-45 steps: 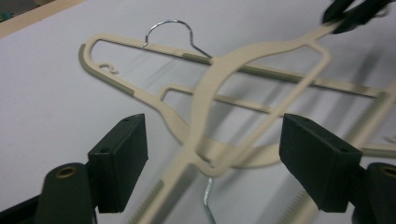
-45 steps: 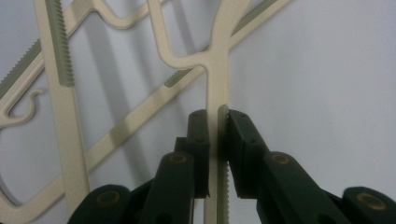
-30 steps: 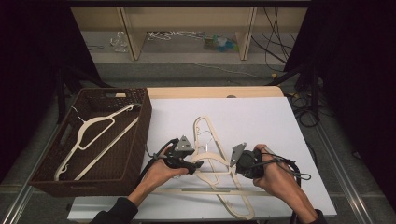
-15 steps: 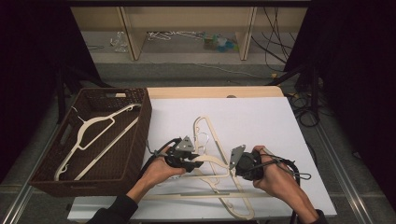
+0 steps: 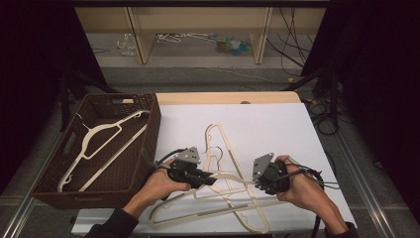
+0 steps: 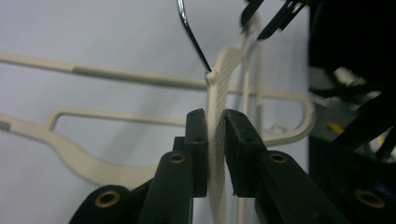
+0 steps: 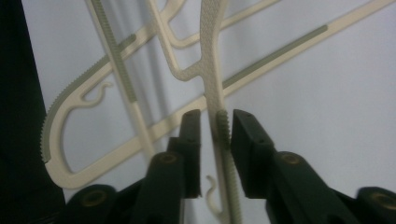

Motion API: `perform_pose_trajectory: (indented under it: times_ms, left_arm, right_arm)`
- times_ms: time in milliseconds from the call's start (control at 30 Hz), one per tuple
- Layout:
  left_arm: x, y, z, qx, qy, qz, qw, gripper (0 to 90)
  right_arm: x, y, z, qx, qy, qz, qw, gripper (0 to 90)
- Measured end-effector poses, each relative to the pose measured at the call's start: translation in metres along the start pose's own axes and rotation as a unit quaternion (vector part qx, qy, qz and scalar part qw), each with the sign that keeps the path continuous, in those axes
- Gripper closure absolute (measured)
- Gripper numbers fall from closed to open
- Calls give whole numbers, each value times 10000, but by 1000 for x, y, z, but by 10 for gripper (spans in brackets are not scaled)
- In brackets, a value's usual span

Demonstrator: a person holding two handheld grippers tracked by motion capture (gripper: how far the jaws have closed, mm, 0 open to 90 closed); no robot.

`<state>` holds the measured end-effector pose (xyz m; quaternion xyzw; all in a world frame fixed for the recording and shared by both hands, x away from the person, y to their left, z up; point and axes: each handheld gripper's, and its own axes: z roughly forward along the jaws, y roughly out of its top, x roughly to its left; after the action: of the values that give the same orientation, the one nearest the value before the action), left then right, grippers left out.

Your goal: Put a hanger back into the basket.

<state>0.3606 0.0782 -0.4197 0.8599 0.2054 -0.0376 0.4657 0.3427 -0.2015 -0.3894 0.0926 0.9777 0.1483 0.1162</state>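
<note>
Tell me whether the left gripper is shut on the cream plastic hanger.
Shut: the left gripper has both black pads pressed against the cream plastic hanger.

Hangers [image 5: 233, 191] look like cream plastic w/ a matt, finely ribbed grip texture along the arms (grey-green rubbery strips [image 7: 116, 56] on some); hook [image 6: 191, 35] is glossy dark metal. Basket [image 5: 143, 148] is brown woven-look plastic. Table [image 5: 282, 129] is smooth matt white. Gripper pads [image 6: 198, 144] are matt black.
</note>
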Motion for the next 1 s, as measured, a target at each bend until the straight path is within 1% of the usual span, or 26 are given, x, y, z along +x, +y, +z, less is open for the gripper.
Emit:
perform_pose_trajectory:
  times_ms: [33,67,100,133,167,200,233,300,333,400,433,467,500,533,567,600,633,700,733,767,833,867,900,933,1000]
  left_arm:
    - [-2,1,-2,20,-12,39,10000,821]
    - [-4,2,-4,1,-72,33,10000,834]
    - [-6,3,-6,-8,-126,70,9999,841]
    - [-8,4,-7,-29,-146,108,9998,852]
    - [-12,5,-9,-35,-47,129,9999,855]
    - [-14,6,-10,-22,18,218,9998,855]
    - [-17,7,-11,-9,53,252,9997,855]
    - [-18,7,-13,18,126,254,9996,856]
    - [-18,8,-13,15,141,289,9995,856]
    - [-20,9,-15,35,249,288,9993,856]
    - [-20,10,-15,27,273,310,9991,857]
    - [-20,11,-17,55,351,335,9988,857]
    - [-19,13,-18,36,375,385,9986,857]
    - [-20,13,-19,47,439,359,9984,857]
    - [-20,14,-21,18,452,366,9983,857]
    - [-19,15,-23,0,479,361,9982,857]
    - [-19,17,-26,-25,526,365,9979,857]
    - [-18,19,-33,-76,623,314,9975,857]
    - [-17,21,-37,-110,673,331,9971,857]
    - [-16,24,-42,-139,753,342,9965,857]
    - [-17,28,-53,-236,925,333,9949,857]
    - [-17,30,-57,-273,975,344,9943,857]
    - [-18,33,-67,-410,1065,300,9930,857]
    - [-17,35,-72,-480,1091,294,9924,857]
    - [-19,38,-82,-595,1181,270,9908,857]
  right_arm:
    - [0,-1,-2,-81,49,18,10000,692]
    - [-1,-2,-5,-192,82,53,9998,684]
    - [0,-4,-8,-265,107,88,9996,660]
    - [0,-5,-12,-296,88,132,9994,638]
    - [0,-6,-16,-360,66,208,9991,608]
    - [-1,-8,-20,-407,49,277,9988,592]
    - [-1,-9,-22,-437,40,302,9986,584]
    - [-2,-13,-30,-579,-93,388,9975,563]
    - [-2,-14,-32,-627,-123,414,9971,558]
    - [-2,-17,-36,-708,-239,511,9959,543]
    - [-2,-19,-38,-746,-255,564,9953,540]
    - [-2,-20,-38,-767,-279,584,9949,540]
    - [-1,-21,-38,-775,-271,583,9949,540]
    - [0,-22,-38,-777,-285,594,9948,540]
    - [0,-22,-38,-769,-310,591,9948,540]
    - [1,-22,-38,-804,-339,620,9943,540]
    - [1,-23,-39,-866,-407,598,9936,540]
    - [3,-23,-40,-918,-350,645,9931,530]
    - [3,-23,-41,-952,-401,636,9926,524]
    - [4,-23,-42,-954,-389,710,9921,514]
    - [5,-22,-42,-995,-402,724,9916,501]
    - [7,-22,-41,-996,-359,795,9912,487]
    - [8,-21,-41,-981,-330,816,9913,481]
    - [10,-21,-38,-997,-305,859,9908,481]
    - [11,-21,-34,-985,-206,869,9911,468]
